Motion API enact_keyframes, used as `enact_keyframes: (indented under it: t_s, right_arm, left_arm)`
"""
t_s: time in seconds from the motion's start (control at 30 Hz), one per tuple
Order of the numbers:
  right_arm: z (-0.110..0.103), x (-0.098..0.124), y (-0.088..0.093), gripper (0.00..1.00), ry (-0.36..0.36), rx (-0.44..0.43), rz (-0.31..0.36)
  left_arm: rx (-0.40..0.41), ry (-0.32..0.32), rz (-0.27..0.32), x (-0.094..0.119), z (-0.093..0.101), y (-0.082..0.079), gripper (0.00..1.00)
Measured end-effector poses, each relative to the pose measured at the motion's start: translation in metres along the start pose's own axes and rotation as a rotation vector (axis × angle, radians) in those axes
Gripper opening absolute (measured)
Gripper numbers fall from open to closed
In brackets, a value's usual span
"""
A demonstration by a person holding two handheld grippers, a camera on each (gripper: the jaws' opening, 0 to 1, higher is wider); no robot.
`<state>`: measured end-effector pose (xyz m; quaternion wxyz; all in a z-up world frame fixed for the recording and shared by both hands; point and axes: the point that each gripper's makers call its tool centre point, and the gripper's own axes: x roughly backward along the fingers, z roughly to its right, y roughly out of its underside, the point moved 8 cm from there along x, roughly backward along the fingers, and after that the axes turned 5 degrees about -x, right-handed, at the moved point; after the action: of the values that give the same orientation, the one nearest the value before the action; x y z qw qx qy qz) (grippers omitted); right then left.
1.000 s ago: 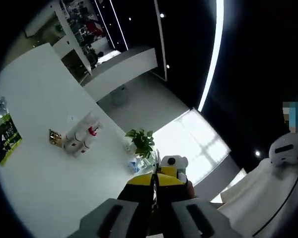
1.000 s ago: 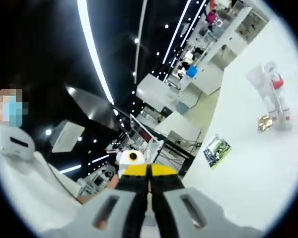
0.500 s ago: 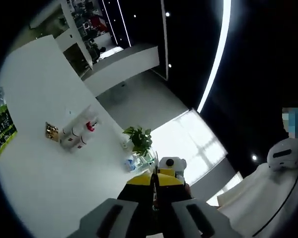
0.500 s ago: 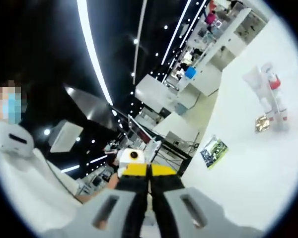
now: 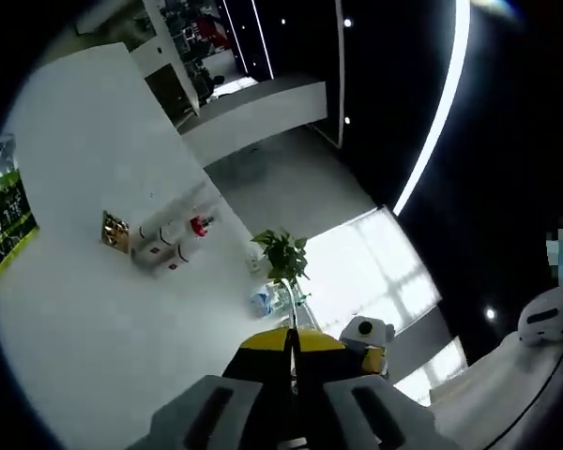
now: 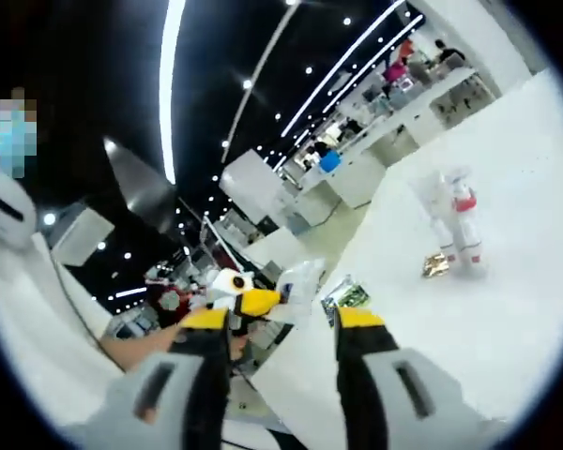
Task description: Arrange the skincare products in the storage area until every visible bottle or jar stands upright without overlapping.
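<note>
Approaching, not yet handling: right gripper fingers spread apart, left gripper fingers pressed together, both well apart from bottles on white surface. Next, closing in.

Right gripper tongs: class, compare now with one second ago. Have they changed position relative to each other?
Yes. The right gripper tongs were pressed together before; now they stand apart, open, with the white table visible between them. They hold nothing.

A possible "4" on the green leaflet, nothing else legible.
</note>
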<state>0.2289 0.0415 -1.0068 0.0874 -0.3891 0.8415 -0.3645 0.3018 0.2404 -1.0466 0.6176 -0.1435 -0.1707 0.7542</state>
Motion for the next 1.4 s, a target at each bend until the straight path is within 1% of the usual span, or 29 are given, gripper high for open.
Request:
enact_keyframes:
  t_s: [0.07, 0.1, 0.13, 0.2, 0.27, 0.3, 0.37, 0.4, 0.47, 0.53, 0.63, 0.77, 0.97, 1.07, 1.17, 1.23, 1.4]
  right_arm:
    - [0.005, 0.008, 0.001, 0.57, 0.056, 0.029, 0.0]
    - [0.006, 0.01, 0.001, 0.59, 0.064, 0.03, 0.003]
    - [0.006, 0.013, 0.001, 0.61, 0.067, 0.025, 0.007]
    - [0.009, 0.018, 0.0, 0.6, 0.078, 0.013, 0.016]
    - [0.012, 0.025, -0.002, 0.6, 0.101, 0.002, 0.031]
    - [0.014, 0.029, -0.002, 0.6, 0.114, -0.001, 0.037]
    - [0.017, 0.035, -0.003, 0.6, 0.132, -0.008, 0.051]
    - [0.018, 0.038, -0.004, 0.6, 0.144, -0.015, 0.06]
    - [0.019, 0.044, -0.006, 0.6, 0.163, -0.022, 0.072]
    - [0.019, 0.048, -0.008, 0.6, 0.18, -0.024, 0.081]
    - [0.019, 0.053, -0.01, 0.6, 0.201, -0.025, 0.095]
    - [0.018, 0.059, -0.008, 0.6, 0.225, -0.032, 0.117]
    - [0.023, 0.065, 0.003, 0.59, 0.257, -0.06, 0.09]
    - [0.026, 0.069, 0.004, 0.59, 0.277, -0.077, 0.091]
    - [0.025, 0.071, 0.003, 0.59, 0.287, -0.082, 0.098]
    - [0.026, 0.073, 0.002, 0.58, 0.304, -0.077, 0.1]
    - [0.026, 0.077, 0.001, 0.57, 0.32, -0.093, 0.12]
  left_arm:
    - [0.015, -0.033, -0.011, -0.004, -0.015, -0.003, 0.0]
    - [0.02, -0.045, -0.019, -0.006, -0.021, -0.004, 0.0]
    - [0.027, -0.07, -0.028, -0.009, -0.031, -0.005, 0.0]
    - [0.044, -0.095, -0.036, -0.013, -0.043, -0.008, 0.0]
    - [0.073, -0.107, -0.024, -0.018, -0.057, -0.014, 0.0]
    - [0.121, -0.129, -0.014, -0.022, -0.065, -0.018, 0.0]
    - [0.122, -0.151, -0.017, -0.026, -0.077, -0.023, 0.0]
    - [0.134, -0.161, -0.016, -0.03, -0.084, -0.026, 0.0]
    - [0.157, -0.178, -0.019, -0.035, -0.094, -0.029, 0.0]
    - [0.16, -0.186, -0.037, -0.043, -0.103, -0.031, 0.0]
    - [0.169, -0.221, -0.083, -0.05, -0.119, -0.03, 0.0]
    - [0.188, -0.235, -0.09, -0.057, -0.132, -0.033, 0.0]
    - [0.216, -0.273, -0.109, -0.068, -0.156, -0.037, 0.0]
    - [0.216, -0.3, -0.126, -0.071, -0.167, -0.038, 0.0]
    - [0.195, -0.332, -0.156, -0.072, -0.175, -0.038, 0.0]
    - [0.2, -0.334, -0.168, -0.074, -0.178, -0.035, 0.0]
    - [0.208, -0.365, -0.181, -0.076, -0.186, -0.032, 0.0]
